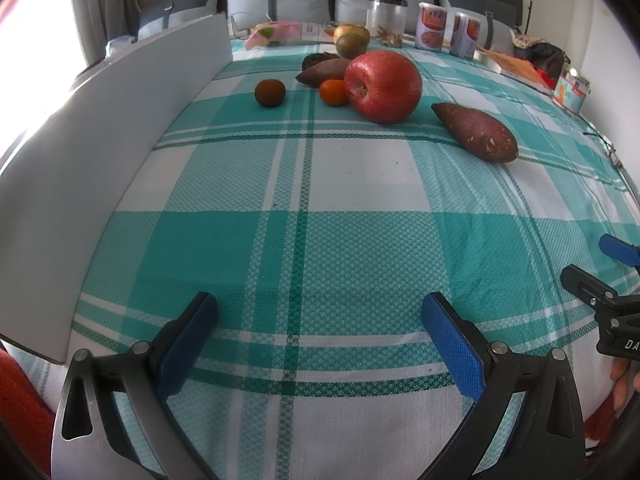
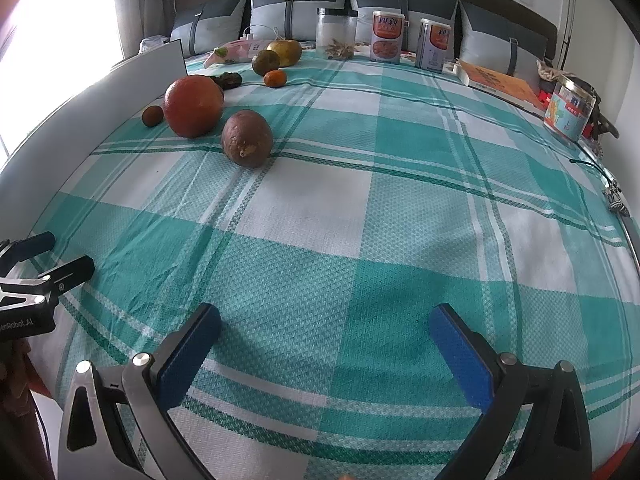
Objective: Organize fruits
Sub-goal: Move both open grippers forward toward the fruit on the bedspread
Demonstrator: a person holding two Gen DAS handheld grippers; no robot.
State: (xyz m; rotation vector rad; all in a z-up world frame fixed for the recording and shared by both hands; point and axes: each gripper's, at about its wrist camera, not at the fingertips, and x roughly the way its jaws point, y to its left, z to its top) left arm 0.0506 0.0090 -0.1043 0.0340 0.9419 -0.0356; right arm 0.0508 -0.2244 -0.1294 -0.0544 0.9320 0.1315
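I hold the left gripper [image 1: 320, 344] and the right gripper [image 2: 324, 348] wide open and empty, well apart from the fruits. The big round red apple [image 1: 383, 86] lies far ahead on the green-white checked cloth [image 1: 320, 240]; I think it may roll if pushed. Grey pillows [image 2: 288, 8] stand behind.

White lettering on the black body of the left hand-held gripper [image 2: 24, 276], seen at the edge of the right wrist view, reads "enRobot.AI", cut off at the frame. In the left wrist view the right hand-held gripper [image 1: 600, 264] shows only "DA". The two printed cans [image 2: 386, 36] by the pillows carry red characters too small to read.
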